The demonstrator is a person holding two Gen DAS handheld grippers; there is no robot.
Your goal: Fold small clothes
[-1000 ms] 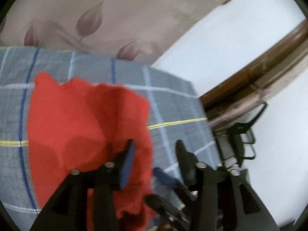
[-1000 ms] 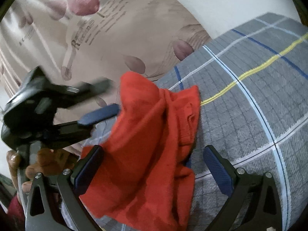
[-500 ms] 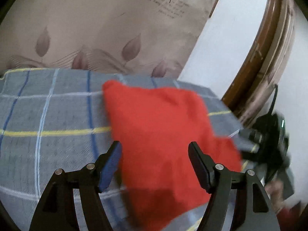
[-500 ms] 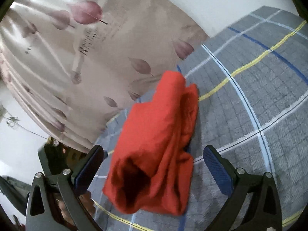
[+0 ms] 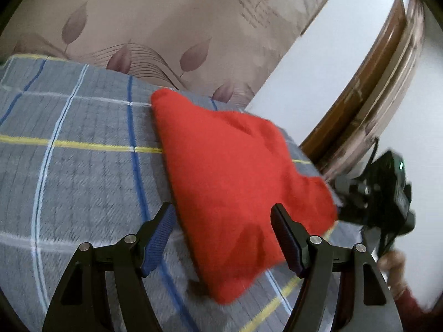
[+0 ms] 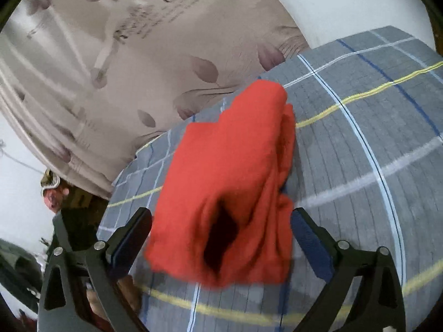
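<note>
A small red garment (image 5: 235, 166) lies folded in a loose bundle on the grey plaid bed cover (image 5: 83, 179). My left gripper (image 5: 221, 215) is open just above its near edge, with the cloth between the fingers but the blue pads off it. In the right wrist view the same red garment (image 6: 229, 166) shows a rolled opening facing the camera. My right gripper (image 6: 221, 218) is open, straddling its near end, pads not pressing. From the left wrist view the right gripper (image 5: 382, 191) appears as a black unit at the garment's right corner, held by a hand.
A beige leaf-print curtain (image 5: 166, 27) hangs right behind the bed cover (image 6: 360, 138). A white wall (image 5: 318, 55) and a brown wooden frame (image 5: 373, 96) stand at the right. A person's hand (image 6: 124, 290) shows at the lower left of the right wrist view.
My left gripper let go of the red cloth, opened wider and swung round to face the garment from another side. The garment now lies folded on the cover. The right gripper drew back slightly.
</note>
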